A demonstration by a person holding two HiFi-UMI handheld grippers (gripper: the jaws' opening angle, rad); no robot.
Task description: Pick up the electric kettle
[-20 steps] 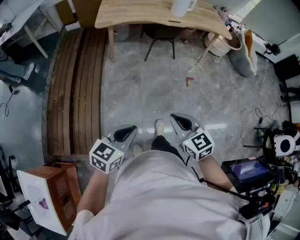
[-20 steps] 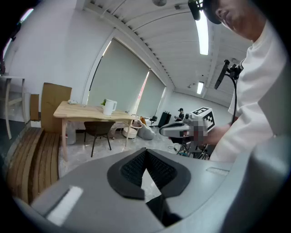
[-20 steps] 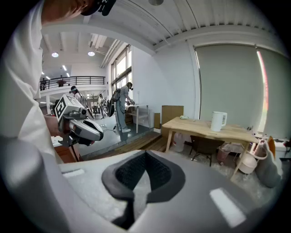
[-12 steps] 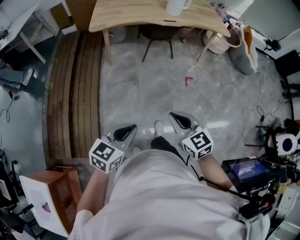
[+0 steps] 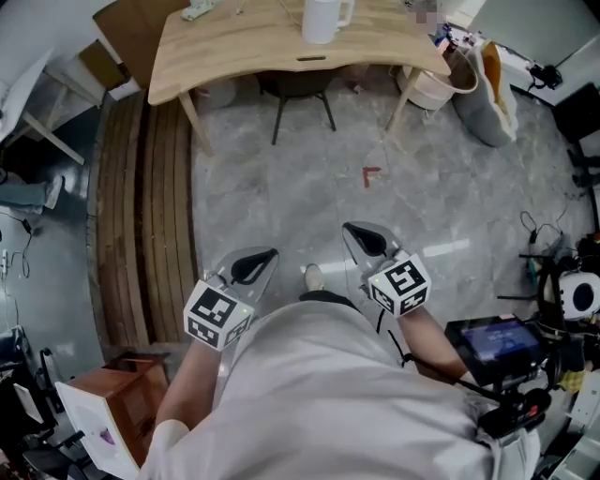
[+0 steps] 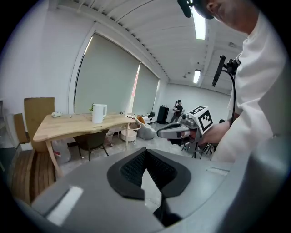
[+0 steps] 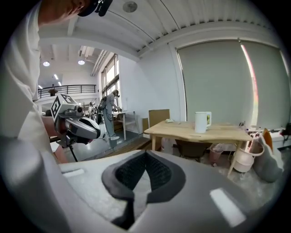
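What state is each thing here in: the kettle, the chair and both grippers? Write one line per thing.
Kettle: upright on the table, untouched.
Chair: pushed in under the table.
Left gripper: jaws shut, empty, well short of the kettle.
Right gripper: jaws shut, empty, well short of the kettle.

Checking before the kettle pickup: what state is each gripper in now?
Left gripper: closed, empty.
Right gripper: closed, empty.
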